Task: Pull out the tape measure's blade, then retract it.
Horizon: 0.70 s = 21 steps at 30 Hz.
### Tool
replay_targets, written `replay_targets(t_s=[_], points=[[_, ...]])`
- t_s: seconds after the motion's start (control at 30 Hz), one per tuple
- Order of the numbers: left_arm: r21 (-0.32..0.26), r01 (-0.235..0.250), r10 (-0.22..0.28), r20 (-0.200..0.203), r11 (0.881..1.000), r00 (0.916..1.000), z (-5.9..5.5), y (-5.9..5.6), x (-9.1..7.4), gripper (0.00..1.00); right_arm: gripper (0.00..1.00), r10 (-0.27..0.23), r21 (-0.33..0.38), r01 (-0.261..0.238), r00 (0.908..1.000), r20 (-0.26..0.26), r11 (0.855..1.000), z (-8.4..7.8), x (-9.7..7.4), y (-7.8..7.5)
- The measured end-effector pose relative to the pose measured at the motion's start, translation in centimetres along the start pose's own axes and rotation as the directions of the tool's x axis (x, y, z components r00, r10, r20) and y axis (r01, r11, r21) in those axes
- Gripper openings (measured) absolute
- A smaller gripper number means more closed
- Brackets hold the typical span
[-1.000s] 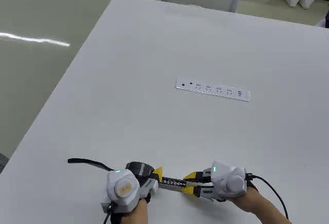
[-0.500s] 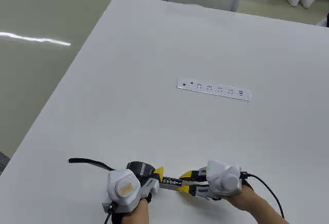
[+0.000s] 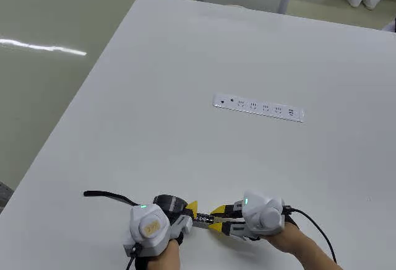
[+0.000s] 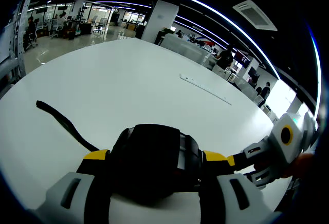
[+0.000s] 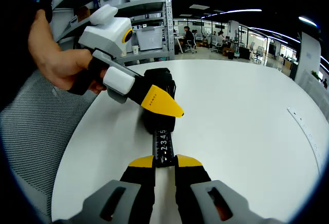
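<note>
The black tape measure case point(image 3: 168, 205) point(image 4: 152, 160) point(image 5: 159, 98) lies near the table's front edge, its wrist strap point(image 3: 102, 194) point(image 4: 61, 124) trailing left. My left gripper point(image 3: 183, 215) point(image 4: 154, 157) is shut on the case, yellow-tipped jaws on either side. A short length of the blade point(image 3: 202, 218) point(image 5: 163, 142), printed with numbers, sticks out to the right. My right gripper point(image 3: 216, 219) point(image 5: 164, 161) is shut on the blade's end, very close to the case.
A white power strip point(image 3: 258, 107) point(image 4: 205, 88) point(image 5: 307, 131) lies flat on the white table point(image 3: 185, 96) further back. The table's left edge drops to the floor. Shelving with bins point(image 5: 139, 8) stands behind the left hand in the right gripper view.
My right gripper has moved left toward the case with the blade end in it, so the exposed blade is shorter. The left gripper and case have stayed put.
</note>
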<state>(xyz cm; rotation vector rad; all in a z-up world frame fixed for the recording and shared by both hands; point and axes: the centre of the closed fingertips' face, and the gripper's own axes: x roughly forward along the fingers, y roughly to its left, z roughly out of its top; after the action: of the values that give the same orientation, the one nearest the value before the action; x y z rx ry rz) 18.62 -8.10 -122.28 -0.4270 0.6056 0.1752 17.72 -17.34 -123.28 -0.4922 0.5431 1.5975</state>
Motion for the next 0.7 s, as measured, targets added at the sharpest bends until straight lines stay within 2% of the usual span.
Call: replay_targets(t_s=[0.7], points=[[0.000,0.003,-0.003,-0.002,1.000,1.0000,0.0,0.0,0.0,0.67,0.12,0.009,0.002,-0.009,0.9999,0.010,1.000,1.1,1.9,0.1]])
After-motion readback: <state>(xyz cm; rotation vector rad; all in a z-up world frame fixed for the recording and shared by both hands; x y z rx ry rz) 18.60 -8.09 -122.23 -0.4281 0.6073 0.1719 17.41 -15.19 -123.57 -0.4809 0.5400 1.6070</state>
